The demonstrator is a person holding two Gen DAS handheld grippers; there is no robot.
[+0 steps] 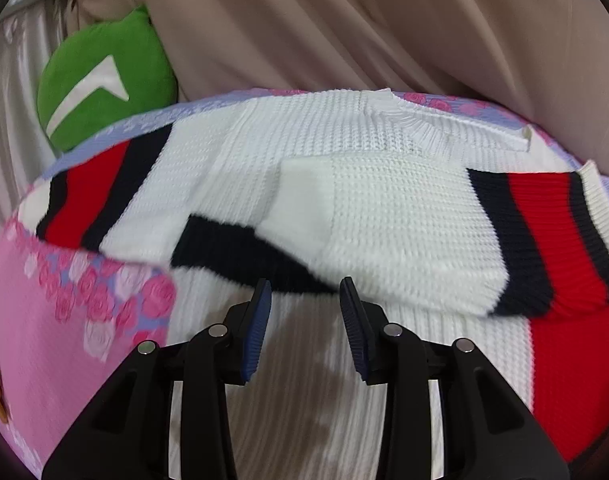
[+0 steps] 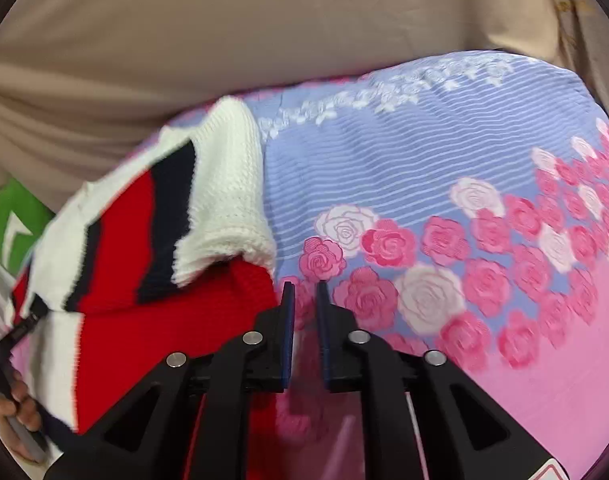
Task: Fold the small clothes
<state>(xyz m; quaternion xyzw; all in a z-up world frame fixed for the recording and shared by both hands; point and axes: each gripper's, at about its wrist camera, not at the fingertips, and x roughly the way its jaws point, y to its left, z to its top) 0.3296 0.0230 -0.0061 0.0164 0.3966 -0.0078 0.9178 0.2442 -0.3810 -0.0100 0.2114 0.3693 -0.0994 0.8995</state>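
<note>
A small white knit sweater [image 1: 368, 216] with red and navy stripes lies on a floral bedsheet [image 1: 44, 320]. Both sleeves are folded in across its body, the right sleeve on top. My left gripper [image 1: 306, 292] is open and empty, hovering over the sweater's lower white part. In the right wrist view the sweater [image 2: 152, 280] lies at the left with a folded sleeve on top. My right gripper [image 2: 304, 294] is just right of its red hem, over the sheet [image 2: 464, 160]. Its jaws stand slightly apart with nothing between them.
A green cushion [image 1: 104, 80] with a white mark lies at the back left. Beige fabric [image 1: 344, 32] rises behind the bed. A hand holding the other gripper's handle [image 2: 12, 412] shows at the lower left of the right wrist view.
</note>
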